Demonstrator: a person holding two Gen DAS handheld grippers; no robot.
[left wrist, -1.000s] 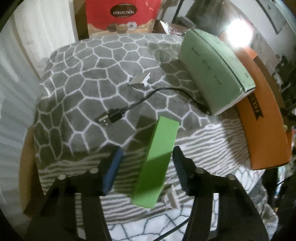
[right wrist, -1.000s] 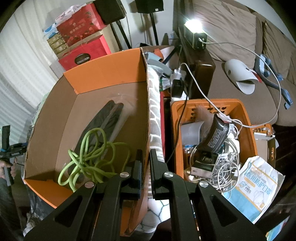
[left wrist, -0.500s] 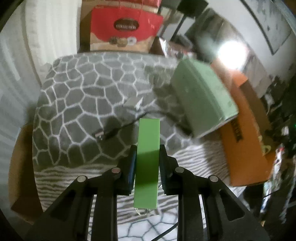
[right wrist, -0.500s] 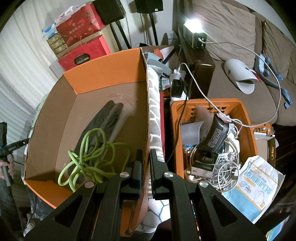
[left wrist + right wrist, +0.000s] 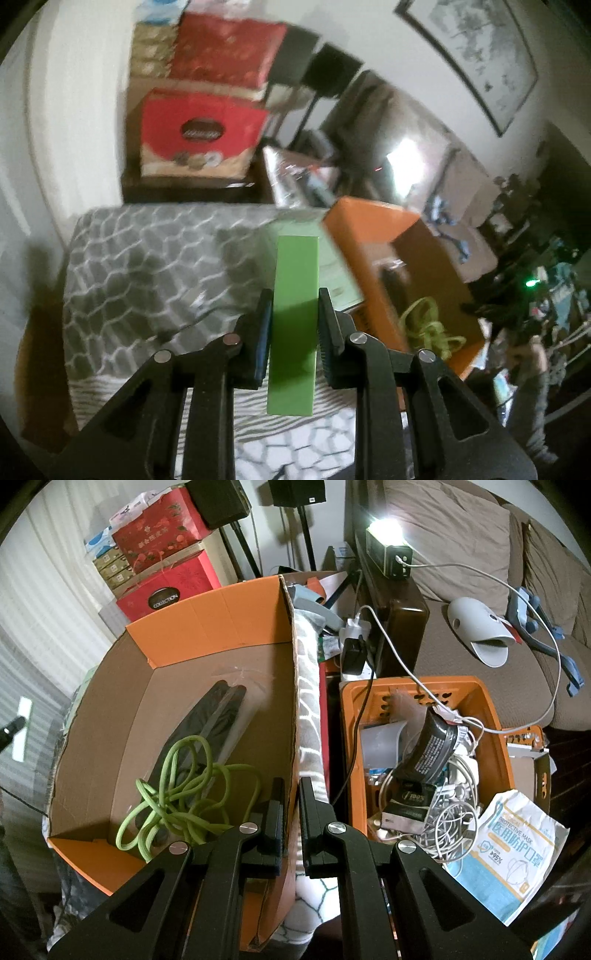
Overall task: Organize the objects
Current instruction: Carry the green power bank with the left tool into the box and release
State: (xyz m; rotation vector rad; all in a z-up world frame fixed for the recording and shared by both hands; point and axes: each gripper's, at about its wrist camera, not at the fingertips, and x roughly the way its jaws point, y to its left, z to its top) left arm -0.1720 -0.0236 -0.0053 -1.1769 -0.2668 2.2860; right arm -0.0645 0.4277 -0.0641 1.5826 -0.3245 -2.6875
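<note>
Left jaws: clamped on the green block (image 5: 295, 314), one pad against each long side; the left gripper (image 5: 294, 332) holds it at the lower centre of the frame
Green block: stands nearly upright between the pads, its top reaching well above the fingertips toward frame centre and its lower end hanging below them over the grey patterned blanket (image 5: 147, 266)
Right jaws: pinched on the right-hand wall of the orange cardboard box (image 5: 221, 635), one finger inside the box and one outside; the right gripper (image 5: 291, 812) sits at the lower centre of its frame
Box contents: a tangled green cord (image 5: 177, 794) at the lower left of the box floor, lying over a dark flat item in clear wrap (image 5: 218, 716)
Box in left view: right of centre, just behind and to the right of the block; the view is blurred
Right of the box: an orange plastic basket (image 5: 495, 738) packed with white cables and packets, with a face-mask packet (image 5: 513, 853) at the lower right
Upper left, both views: stacked red gift boxes (image 5: 166, 554)
</note>
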